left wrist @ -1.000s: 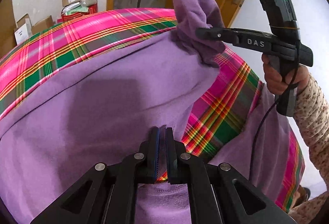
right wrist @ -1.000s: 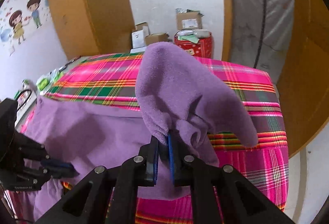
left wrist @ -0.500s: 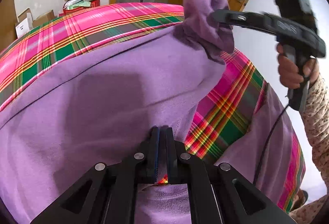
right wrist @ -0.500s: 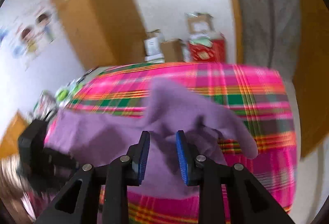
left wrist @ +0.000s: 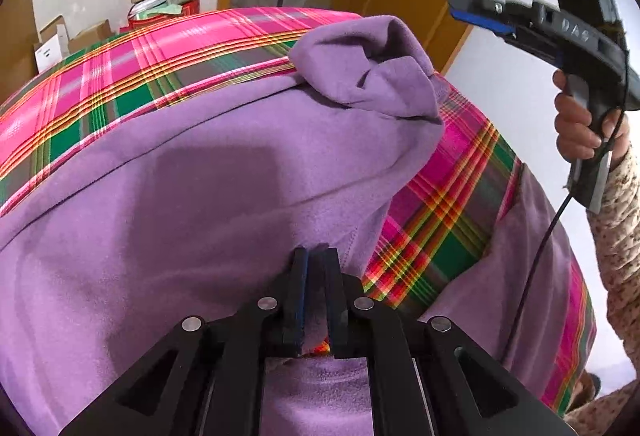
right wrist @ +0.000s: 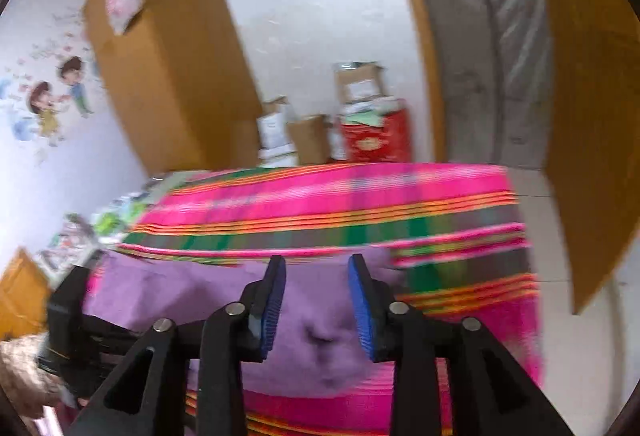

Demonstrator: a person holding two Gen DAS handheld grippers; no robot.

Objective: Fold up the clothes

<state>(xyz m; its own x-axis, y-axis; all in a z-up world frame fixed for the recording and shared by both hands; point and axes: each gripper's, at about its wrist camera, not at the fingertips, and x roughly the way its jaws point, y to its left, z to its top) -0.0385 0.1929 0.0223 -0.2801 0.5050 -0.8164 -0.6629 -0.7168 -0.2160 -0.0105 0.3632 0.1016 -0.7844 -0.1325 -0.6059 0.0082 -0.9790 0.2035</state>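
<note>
Item: purple fleece garment point(left wrist: 208, 171), spread over a bed with a pink-and-green plaid cover point(left wrist: 120, 75). Long axis runs across the left wrist view, from the lower left up to the far right corner.

Far end: a sleeve or corner lies in a loose bunch point(left wrist: 380, 71) on top of the body panel, near the bed's far right edge. A second purple part point(left wrist: 520, 244) hangs over the right side of the bed, apart from the main panel, with plaid showing between them.

Left gripper point(left wrist: 316, 300): jaws narrow, pinching the near hem of the garment, angled down at the bed.

Right gripper point(right wrist: 316, 300): jaws parting, nothing between the pads; purple cloth lies below and beyond them. In the left wrist view it hangs in the air above and to the right of the bunch, clear of it, carried by a hand point(left wrist: 580, 127) in a speckled sleeve.

Nearer hand: the right, for the bunched end; the left is anchored at the opposite hem.

View note: the right wrist picture is blurred, so which fold lies under the pads is uncertain.
</note>
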